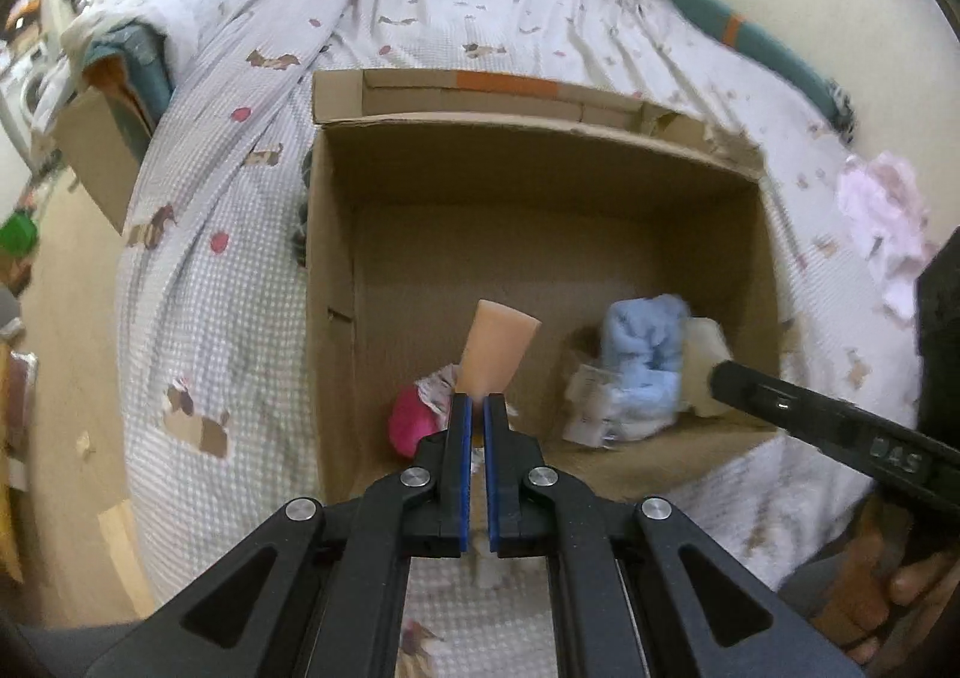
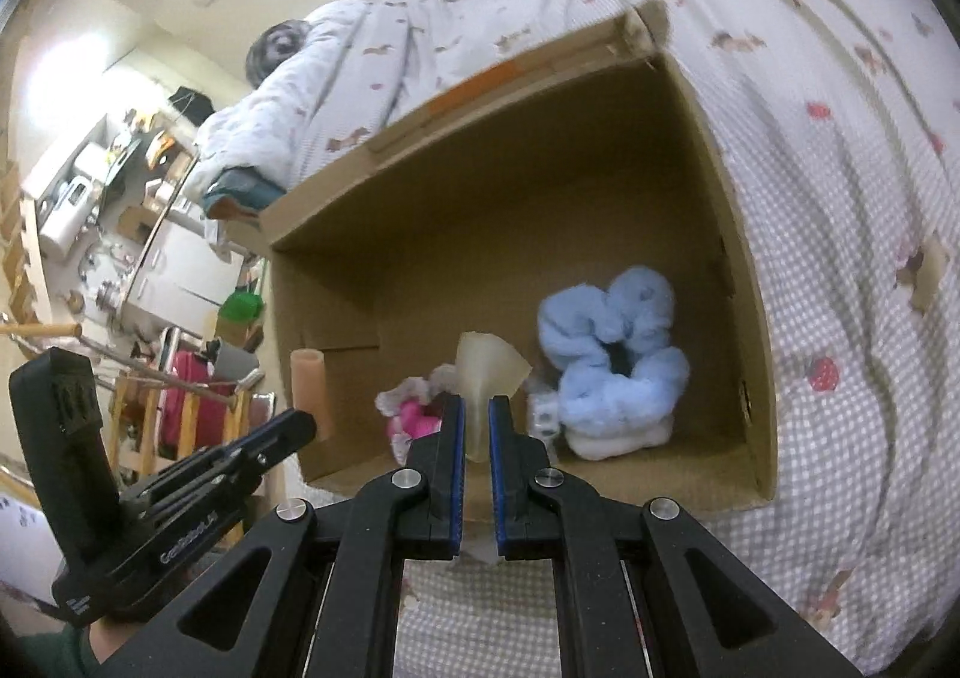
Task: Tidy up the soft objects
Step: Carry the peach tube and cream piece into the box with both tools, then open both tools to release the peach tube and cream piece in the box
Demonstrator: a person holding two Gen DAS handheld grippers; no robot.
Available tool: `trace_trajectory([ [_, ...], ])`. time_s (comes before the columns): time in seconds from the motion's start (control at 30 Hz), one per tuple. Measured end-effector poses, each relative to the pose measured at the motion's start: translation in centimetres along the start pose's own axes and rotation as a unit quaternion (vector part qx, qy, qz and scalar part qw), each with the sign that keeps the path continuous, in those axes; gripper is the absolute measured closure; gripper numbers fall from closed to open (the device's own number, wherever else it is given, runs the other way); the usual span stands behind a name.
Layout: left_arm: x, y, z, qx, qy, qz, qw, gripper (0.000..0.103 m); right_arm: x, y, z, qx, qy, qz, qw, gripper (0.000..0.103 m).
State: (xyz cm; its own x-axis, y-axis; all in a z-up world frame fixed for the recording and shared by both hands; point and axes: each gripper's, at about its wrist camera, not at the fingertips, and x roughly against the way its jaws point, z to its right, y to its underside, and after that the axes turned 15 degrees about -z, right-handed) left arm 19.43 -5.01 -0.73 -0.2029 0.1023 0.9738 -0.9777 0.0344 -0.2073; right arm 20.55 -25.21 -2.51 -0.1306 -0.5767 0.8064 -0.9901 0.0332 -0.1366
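One cardboard box (image 2: 738,234), two fluffy scrunchies, blue (image 2: 618,342) and pink (image 2: 414,420), and two held soft pieces.

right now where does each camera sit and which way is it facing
Left wrist: rides the left hand-held gripper, looking along its fingers into the cardboard box on the bed; it pinches a peach foam piece; the person's right hand shows.
Right wrist: rides the right hand-held gripper, facing the same box from the right; it pinches a translucent soft piece; the left gripper shows at lower left.
Shared: box, blue fluffy item, pink item.
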Motion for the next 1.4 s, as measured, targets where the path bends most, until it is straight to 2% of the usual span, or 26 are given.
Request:
trace_trajectory([
  [0.03,-0.9,-0.5,0.2,-0.006,-0.017,-0.012,0.9998,0.099,-0.3,0.0,0.4,-0.005,-0.001,-0.002,1.000,0.094],
  [0.17,-2.7,-1.6,-0.2,-0.005,-0.024,-0.032,0.9992,0.099,-1.4,-0.2,1.5,-0.030,-0.021,-0.018,0.999,0.094],
  [0.33,-3.9,-2.2,-0.2,-0.004,-0.012,-0.041,0.9991,0.099,-2.7,-0.4,1.2,-0.028,-0.012,-0.032,0.999,0.094],
  [0.73,-5.0,-2.5,0.9,-0.019,-0.043,-0.045,0.9979,0.098,-3.5,-0.9,0.4,-0.014,0.018,-0.031,0.999,0.093],
  [0.87,-4.8,-2.6,1.2,-0.022,-0.052,-0.044,0.9975,0.097,-3.4,-1.0,0.5,-0.015,0.016,-0.026,0.999,0.085],
  [0.93,-4.6,-2.7,1.2,-0.021,-0.053,-0.042,0.9975,0.094,-3.3,-1.1,0.8,-0.021,0.009,-0.026,0.999,0.082],
  [0.97,-4.5,-2.7,1.2,-0.021,-0.050,-0.042,0.9977,0.092,-3.1,-1.1,0.9,-0.023,0.010,-0.024,0.999,0.080],
  [1.0,-4.4,-2.7,1.2,-0.021,-0.046,-0.041,0.9979,0.081,-3.0,-1.1,1.0,-0.025,0.012,-0.021,0.999,0.073],
  [1.03,-4.2,-2.7,1.2,-0.021,-0.044,-0.041,0.9980,0.063,-2.8,-1.1,1.0,-0.027,0.015,-0.016,0.999,0.067],
  [1.07,-3.9,-2.7,1.2,-0.019,-0.045,-0.037,0.9981,0.053,-2.5,-1.1,1.1,-0.030,0.017,-0.009,0.999,0.045],
  [1.1,-3.6,-2.7,1.1,-0.017,-0.048,-0.031,0.9983,0.036,-2.2,-1.1,1.2,-0.035,0.019,0.000,0.999,0.027],
  [1.13,-3.3,-2.6,1.1,-0.015,-0.050,-0.023,0.9984,0.029,-1.7,-1.0,1.3,-0.039,0.015,0.013,0.999,0.026],
  [1.23,-2.2,-2.4,1.1,-0.015,-0.048,-0.009,0.9987,0.029,-0.7,-1.2,1.2,-0.039,0.014,0.035,0.999,0.020],
  [1.3,-1.7,-2.4,1.2,-0.014,-0.049,-0.004,0.9987,0.029,-0.1,-1.3,1.0,-0.036,0.020,0.050,0.998,0.006],
  [1.4,-0.9,-2.5,1.1,-0.009,-0.059,0.004,0.9982,0.029,0.8,-1.2,0.3,-0.026,0.038,0.080,0.996,0.002],
])
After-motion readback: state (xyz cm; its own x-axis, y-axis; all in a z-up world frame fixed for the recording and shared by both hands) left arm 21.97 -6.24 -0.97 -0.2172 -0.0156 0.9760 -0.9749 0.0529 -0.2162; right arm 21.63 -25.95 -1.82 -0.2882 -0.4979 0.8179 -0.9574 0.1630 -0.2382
